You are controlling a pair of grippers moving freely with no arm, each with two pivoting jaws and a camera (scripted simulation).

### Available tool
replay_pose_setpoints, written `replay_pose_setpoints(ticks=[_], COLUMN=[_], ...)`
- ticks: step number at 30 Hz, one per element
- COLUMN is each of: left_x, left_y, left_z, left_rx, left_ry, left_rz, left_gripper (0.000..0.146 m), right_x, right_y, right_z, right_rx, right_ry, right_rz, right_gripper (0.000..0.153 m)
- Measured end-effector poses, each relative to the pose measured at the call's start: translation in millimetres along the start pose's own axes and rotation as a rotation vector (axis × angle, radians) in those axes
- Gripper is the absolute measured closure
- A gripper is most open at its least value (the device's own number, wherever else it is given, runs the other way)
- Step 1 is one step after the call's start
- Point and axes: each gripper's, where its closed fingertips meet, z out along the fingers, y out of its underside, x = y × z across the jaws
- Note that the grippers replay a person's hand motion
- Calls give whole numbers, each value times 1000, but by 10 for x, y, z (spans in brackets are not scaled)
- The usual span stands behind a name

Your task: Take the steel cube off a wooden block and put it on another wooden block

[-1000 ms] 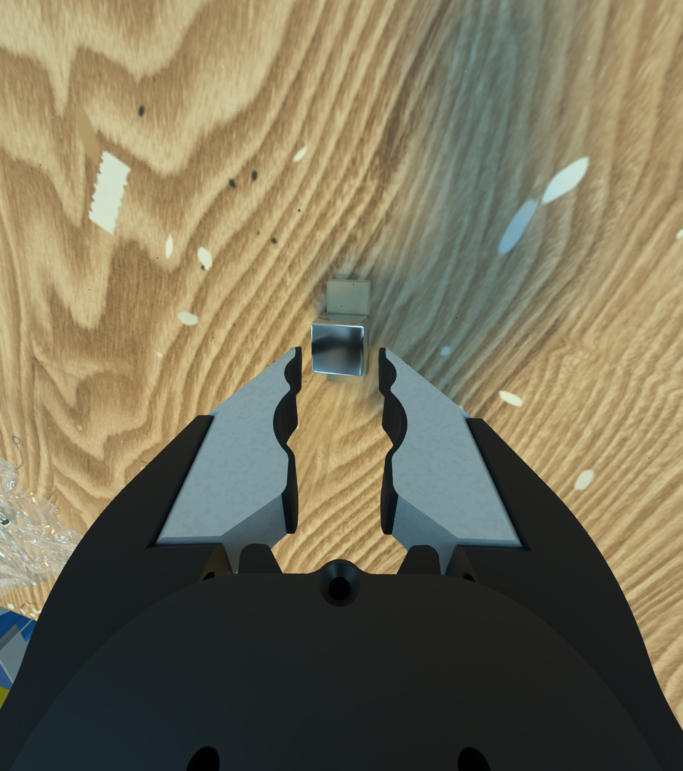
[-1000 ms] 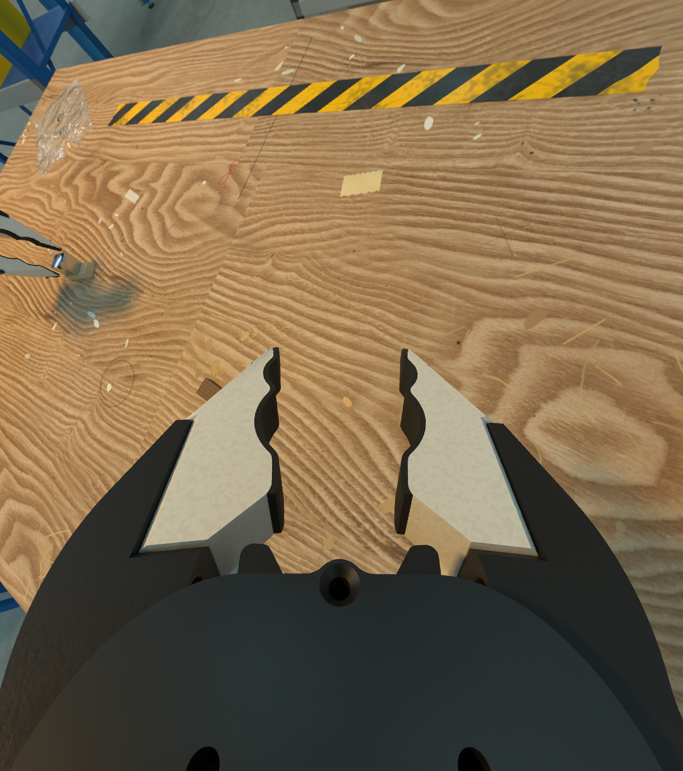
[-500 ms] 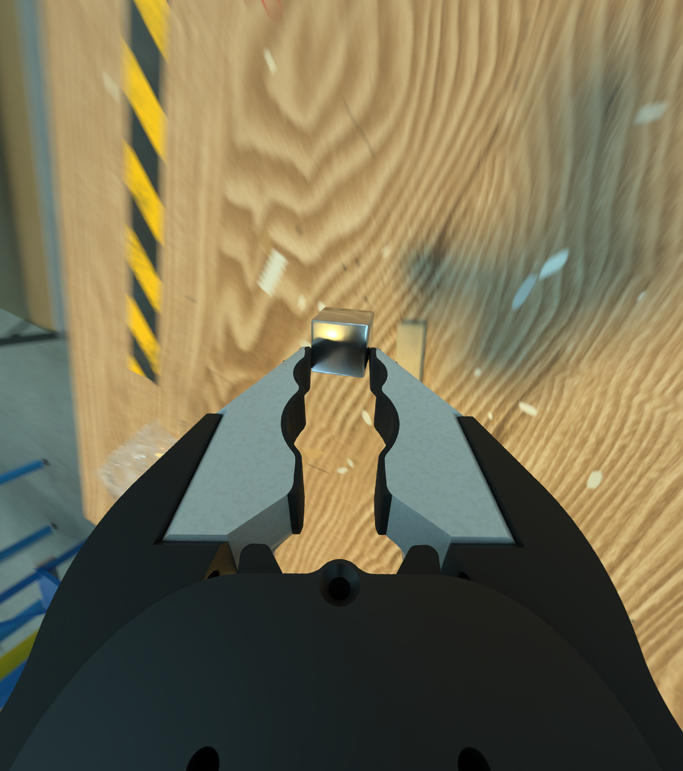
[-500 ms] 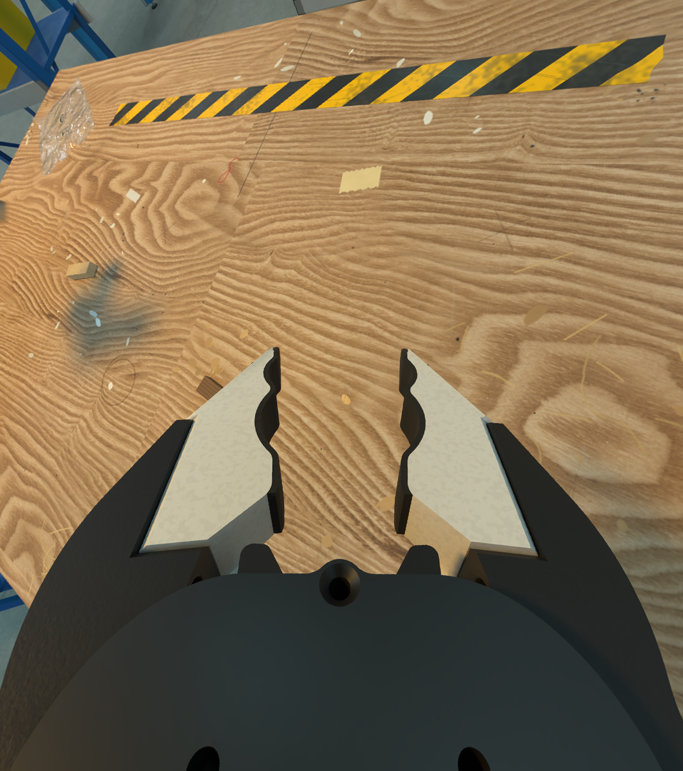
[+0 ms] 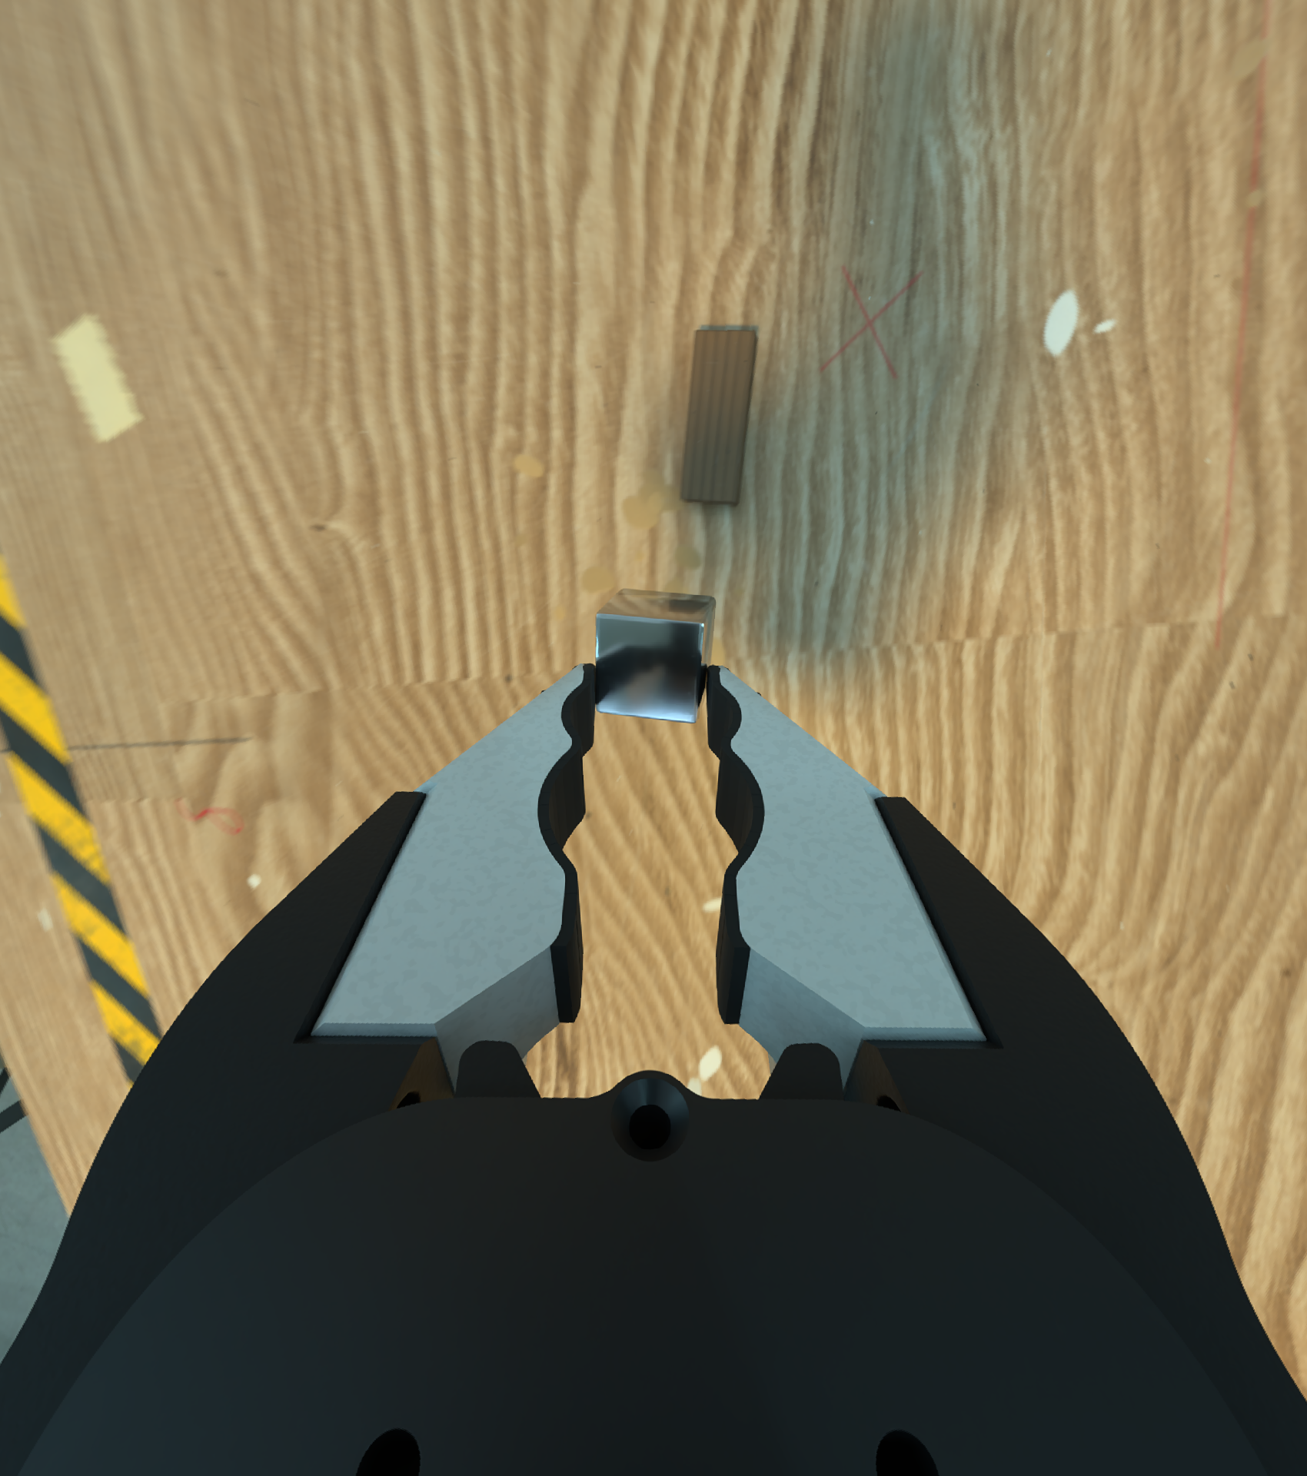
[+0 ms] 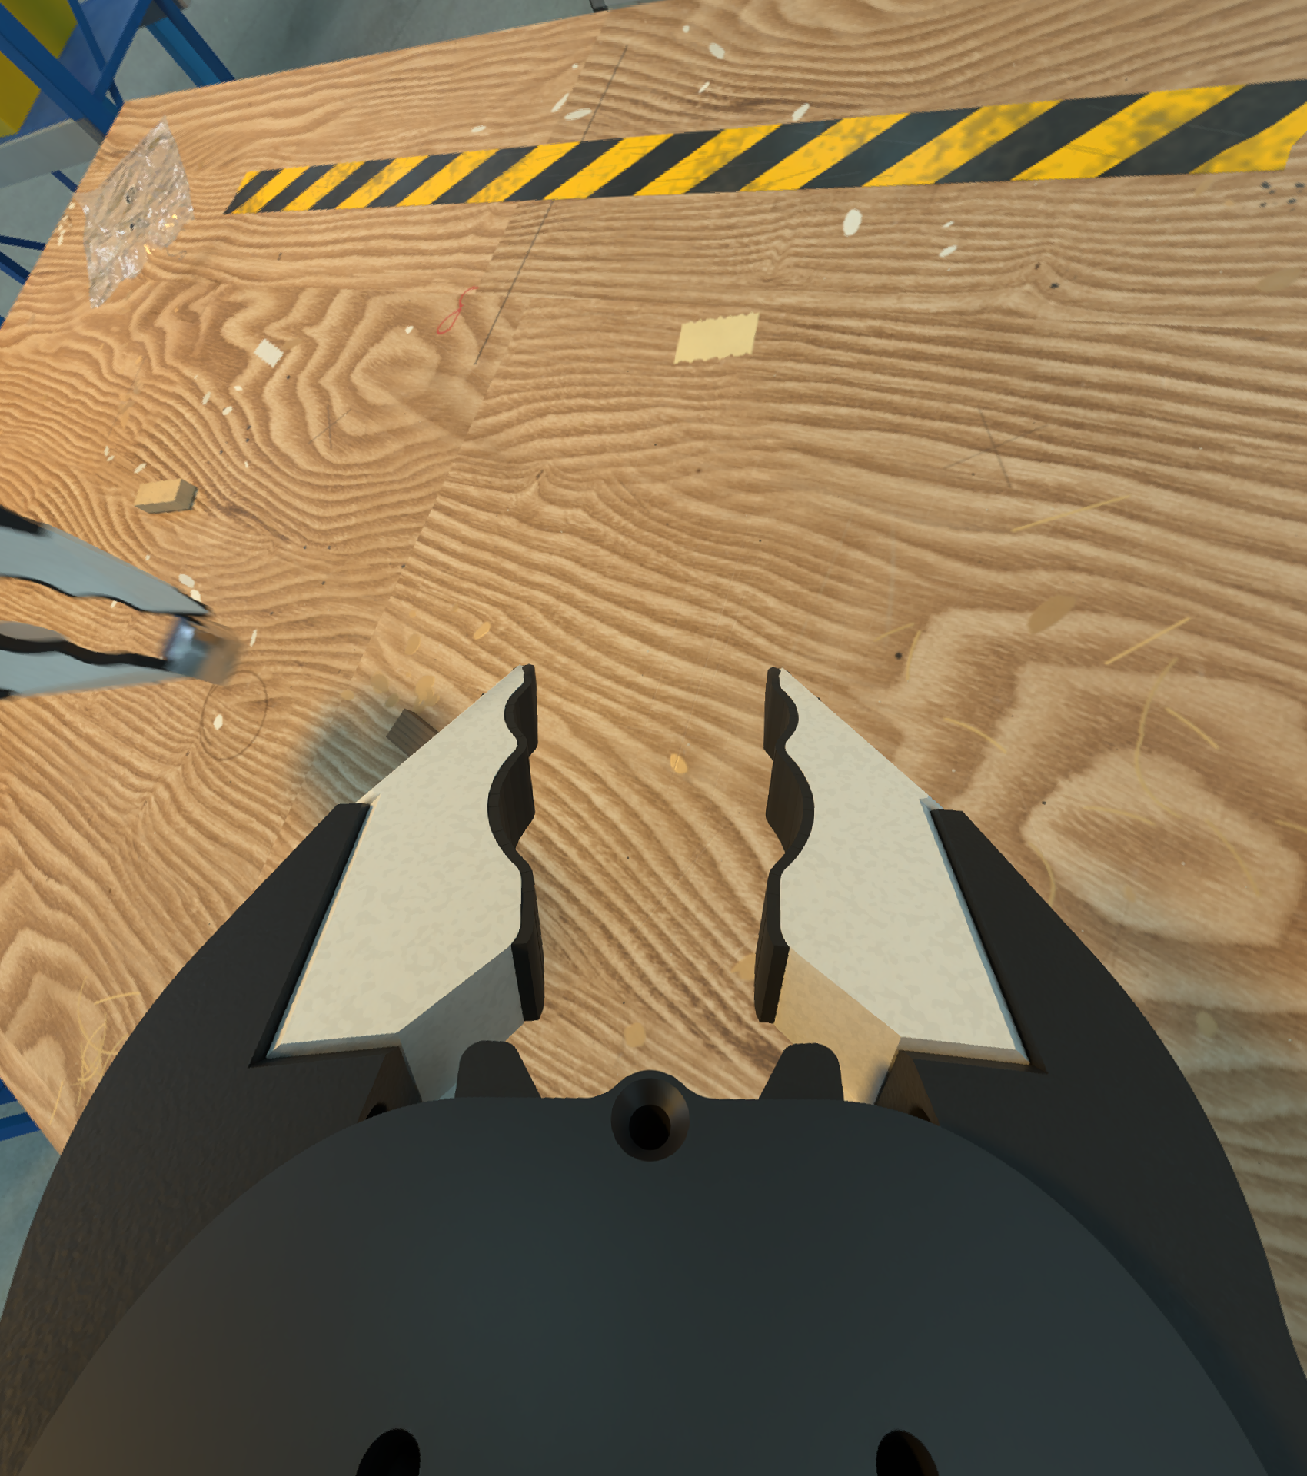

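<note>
Steel cube pinched in left gripper above table; right gripper wide open, empty.

The right gripper is held above the wooden table, jaws apart and empty. At the left edge, the steel cube is pinched by the left gripper. A pale wooden block is seen beyond.

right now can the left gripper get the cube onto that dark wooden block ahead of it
Probably yes. The left gripper is shut on the steel cube, and the dark wooden block lies ahead with its top bare and nothing between them.
</note>
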Motion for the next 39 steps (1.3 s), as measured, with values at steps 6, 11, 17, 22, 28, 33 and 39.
replay_pose_setpoints(ticks=[6, 11, 17, 22, 28, 33, 39], left_x=[136, 197, 206, 199, 186, 171, 172], left_y=[-150, -244, -306, -361, -409, -430, -437], left_z=[618, 766, 869, 904, 925, 935, 936], left_rx=[-125, -159, -197, -195, -192, -197, -198], left_ry=[71, 102, 99, 102, 94, 88, 94], left_rz=[-29, -9, 2, 9, 36, 54, 58], left_gripper=[118, 118, 118, 118, 118, 118, 118], right_x=[-49, -34, -12, 5, 16, 24, 37], right_y=[-41, -56, -62, -63, -63, -52, -40], right_z=[-43, -83, -126, -140, -147, -146, -142], right_rx=[21, 34, 45, 48, 50, 46, 43], right_ry=[-19, -27, -35, -37, -38, -37, -38], right_rz=[-12, -6, 4, 13, 16, 18, 24], right_gripper=[95, 95, 95, 95, 95, 95, 95])
